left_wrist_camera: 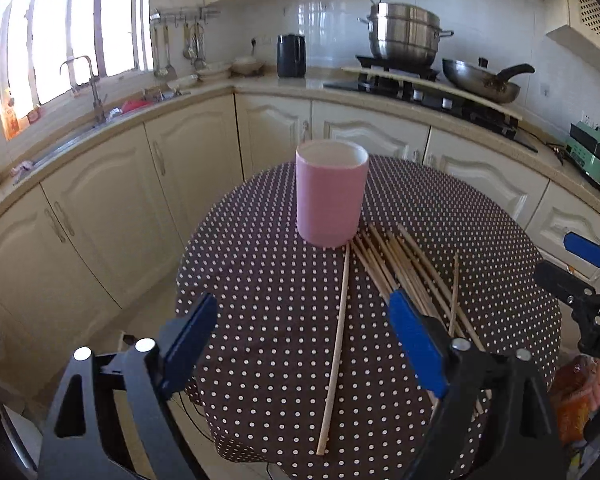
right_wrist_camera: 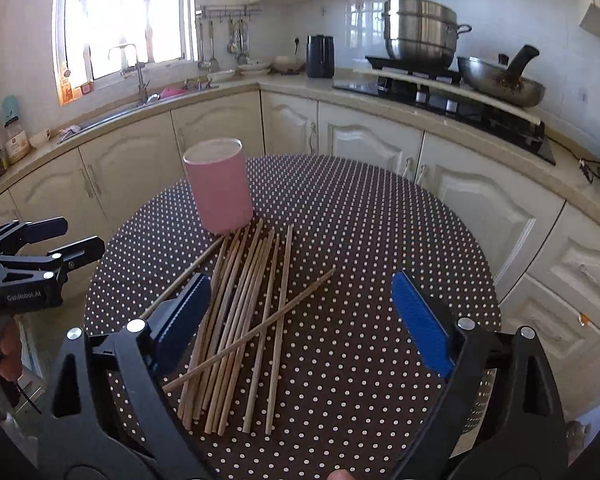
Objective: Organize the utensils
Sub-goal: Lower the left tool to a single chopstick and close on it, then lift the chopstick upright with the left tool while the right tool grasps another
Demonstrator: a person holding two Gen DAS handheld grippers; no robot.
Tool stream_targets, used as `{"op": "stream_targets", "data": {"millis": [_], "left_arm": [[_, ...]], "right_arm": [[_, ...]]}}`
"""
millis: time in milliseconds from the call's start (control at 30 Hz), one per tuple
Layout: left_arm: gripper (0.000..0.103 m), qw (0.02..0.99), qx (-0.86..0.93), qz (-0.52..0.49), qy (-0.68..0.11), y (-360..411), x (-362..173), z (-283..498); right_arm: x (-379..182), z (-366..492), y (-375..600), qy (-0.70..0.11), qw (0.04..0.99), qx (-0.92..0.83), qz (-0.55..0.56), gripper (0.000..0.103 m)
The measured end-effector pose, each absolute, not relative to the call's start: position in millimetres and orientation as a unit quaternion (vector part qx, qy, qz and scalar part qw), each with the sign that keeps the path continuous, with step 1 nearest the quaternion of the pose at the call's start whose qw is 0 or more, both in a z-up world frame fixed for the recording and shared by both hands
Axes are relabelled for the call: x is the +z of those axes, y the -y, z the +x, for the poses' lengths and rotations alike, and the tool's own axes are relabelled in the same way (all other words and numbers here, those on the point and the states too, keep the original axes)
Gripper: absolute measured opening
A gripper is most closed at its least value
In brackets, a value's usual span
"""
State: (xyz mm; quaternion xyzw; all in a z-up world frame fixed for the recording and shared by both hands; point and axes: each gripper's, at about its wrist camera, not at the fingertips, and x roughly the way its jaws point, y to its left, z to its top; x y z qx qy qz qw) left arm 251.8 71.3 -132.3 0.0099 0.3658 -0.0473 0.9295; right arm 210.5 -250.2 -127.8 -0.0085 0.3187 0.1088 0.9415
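Note:
A pink cylindrical holder stands upright and empty on a round table with a dark polka-dot cloth. It also shows in the right wrist view. Several wooden chopsticks lie in a loose pile in front of the holder. One chopstick lies apart on the left. My left gripper is open and empty above the near table edge. My right gripper is open and empty above the pile. The right gripper shows at the left view's right edge.
Cream kitchen cabinets curve behind the table. The counter holds a sink with a tap, a black kettle, a steel steamer pot and a wok on the hob.

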Motion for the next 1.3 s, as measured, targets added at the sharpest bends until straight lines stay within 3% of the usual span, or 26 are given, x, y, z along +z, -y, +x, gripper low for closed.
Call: {"op": "stream_targets", "data": {"millis": [267,400,533,633,700,933,1300], "left_arm": [[0.056,0.868,-0.088,0.022,-0.489,-62,-195,296],[0.039,0.851,-0.077,0.037,-0.519,-52,-213,311],[0.034,0.847,-0.071,0.036,-0.525,-47,-219,317],[0.025,0.845,-0.073,0.042,-0.528,-42,-222,320],[0.011,0.844,-0.066,0.044,-0.531,-40,-222,320],[0.008,0.841,-0.051,0.034,-0.538,-36,-224,322],[0.006,0.833,-0.051,0.004,-0.551,-39,-217,290]], "right_arm": [[-173,247,258,-0.440,0.889,0.127,-0.008,0.062],[-189,261,263,-0.480,0.868,0.124,-0.007,0.059],[-196,266,263,-0.502,0.854,0.137,0.021,0.059],[-199,275,259,-0.514,0.844,0.147,0.041,0.059],[-202,285,258,-0.529,0.833,0.150,0.058,0.059],[-211,312,251,-0.567,0.810,0.131,0.070,0.053],[-212,301,206,-0.592,0.792,0.143,-0.049,0.048]]}}
